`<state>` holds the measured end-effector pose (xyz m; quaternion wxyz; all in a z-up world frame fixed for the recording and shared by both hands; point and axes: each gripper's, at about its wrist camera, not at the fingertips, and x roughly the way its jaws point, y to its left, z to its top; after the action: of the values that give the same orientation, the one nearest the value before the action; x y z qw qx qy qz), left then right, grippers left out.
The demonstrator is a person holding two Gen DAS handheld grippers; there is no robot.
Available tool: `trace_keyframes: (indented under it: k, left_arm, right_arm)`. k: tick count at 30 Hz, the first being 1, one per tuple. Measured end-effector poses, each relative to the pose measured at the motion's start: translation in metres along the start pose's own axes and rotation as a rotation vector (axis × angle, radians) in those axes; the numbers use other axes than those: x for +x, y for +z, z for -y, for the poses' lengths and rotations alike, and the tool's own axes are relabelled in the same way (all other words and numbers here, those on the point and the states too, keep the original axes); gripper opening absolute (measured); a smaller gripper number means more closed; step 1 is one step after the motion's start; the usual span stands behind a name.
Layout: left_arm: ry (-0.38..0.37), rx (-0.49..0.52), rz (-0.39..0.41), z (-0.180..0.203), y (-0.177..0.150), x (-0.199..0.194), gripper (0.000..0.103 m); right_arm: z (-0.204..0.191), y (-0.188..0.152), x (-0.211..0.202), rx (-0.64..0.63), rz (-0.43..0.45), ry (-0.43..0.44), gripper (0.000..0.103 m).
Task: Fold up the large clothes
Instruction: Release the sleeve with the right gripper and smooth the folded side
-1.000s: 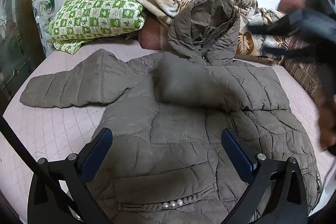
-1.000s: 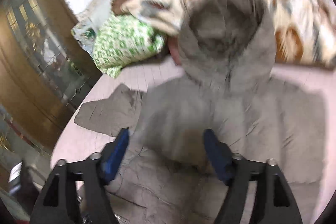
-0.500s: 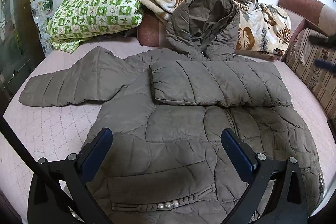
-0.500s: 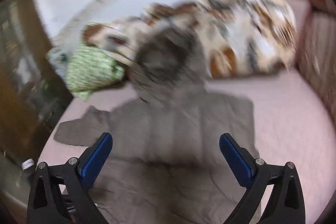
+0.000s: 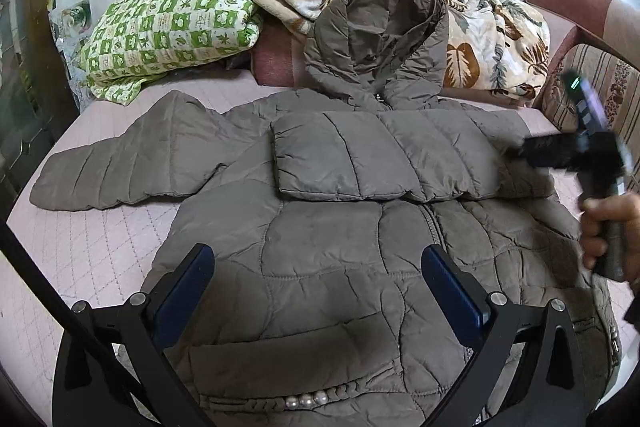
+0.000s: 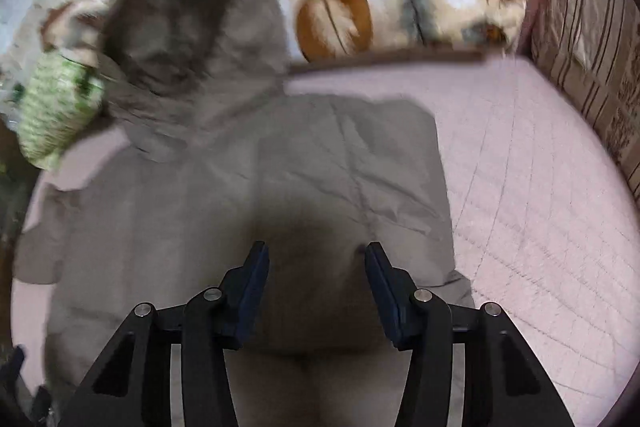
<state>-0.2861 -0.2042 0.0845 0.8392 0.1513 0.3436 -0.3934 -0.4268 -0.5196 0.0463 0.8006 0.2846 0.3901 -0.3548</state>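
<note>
Olive-brown quilted hooded jacket [image 5: 320, 227]: flat on pink bed [image 5: 88, 247], one sleeve folded across chest. Left gripper [image 5: 316, 287]: spread, empty. Right gripper [image 6: 316, 283]: closing over jacket, gripping nothing yet. Risk: puffy slick fabric slipping, fold springing open.

Two black hand-held grippers with blue-padded fingers are showing, one of them gripped by a bare hand.

The left gripper [image 5: 318, 279] is showing matte black angular arms with triangular cut-outs, round silver screws at the pivots, and flat dark-blue ribbed pads lining the inner faces of its fingers [image 5: 454, 295]; a thin black cable or rod is crossing its lower left corner. The right gripper [image 6: 316, 281] is showing the same black frame, silver screws and blue pads. In the left wrist view the right gripper is appearing blurred as a black body with a small green light on top, and the person's hand [image 5: 610, 231] is wearing no glove.
</note>
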Motion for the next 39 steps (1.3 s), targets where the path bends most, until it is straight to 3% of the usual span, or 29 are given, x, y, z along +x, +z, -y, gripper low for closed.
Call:
trace_keyframes:
  k: [3, 6, 9, 11, 14, 19, 22, 24, 27, 32, 35, 39]
  left_arm:
    - [0.008, -0.005, 0.000, -0.003, 0.000, 0.000, 0.103]
    - [0.022, -0.025, 0.001, -0.009, 0.001, 0.001, 0.103]
    - [0.040, -0.060, -0.004, -0.016, 0.002, 0.002, 0.103]
    - [0.059, -0.086, -0.005, -0.023, 0.002, 0.002, 0.103]
    - [0.071, -0.103, -0.013, -0.029, 0.002, 0.004, 0.103]
    - [0.074, -0.104, -0.051, -0.032, 0.002, 0.013, 0.103]
    - [0.072, -0.101, -0.046, -0.032, 0.003, 0.011, 0.103]
    - [0.070, -0.103, -0.037, -0.035, 0.005, 0.008, 0.103]
    - [0.072, -0.105, -0.027, -0.037, 0.005, 0.004, 0.103]
    - [0.088, -0.070, -0.045, -0.033, -0.002, 0.005, 0.103]
    - [0.100, -0.046, -0.070, -0.028, -0.013, 0.010, 0.103]
    - [0.097, -0.032, -0.173, -0.025, -0.032, 0.033, 0.103]
  right_arm:
    - [0.013, -0.007, 0.032, 0.067, -0.094, 0.012, 0.054]
    - [-0.005, -0.001, 0.008, 0.052, -0.018, -0.029, 0.054]
    - [-0.049, 0.000, -0.018, -0.032, 0.068, 0.036, 0.054]
    - [-0.085, -0.002, -0.019, -0.090, 0.045, 0.161, 0.054]
    - [-0.126, -0.011, -0.004, -0.134, -0.008, 0.248, 0.054]
    - [-0.162, -0.039, 0.051, -0.185, -0.135, 0.181, 0.055]
    - [-0.154, -0.037, 0.033, -0.156, -0.121, 0.227, 0.055]
    - [-0.138, -0.036, 0.003, -0.117, -0.095, 0.285, 0.055]
    - [-0.113, -0.047, -0.049, -0.121, -0.027, 0.303, 0.055]
    - [-0.072, -0.098, -0.114, -0.113, 0.048, 0.288, 0.069]
    - [-0.047, -0.130, -0.115, -0.079, 0.025, 0.261, 0.069]
    - [-0.006, -0.153, -0.081, 0.032, -0.102, 0.183, 0.069]
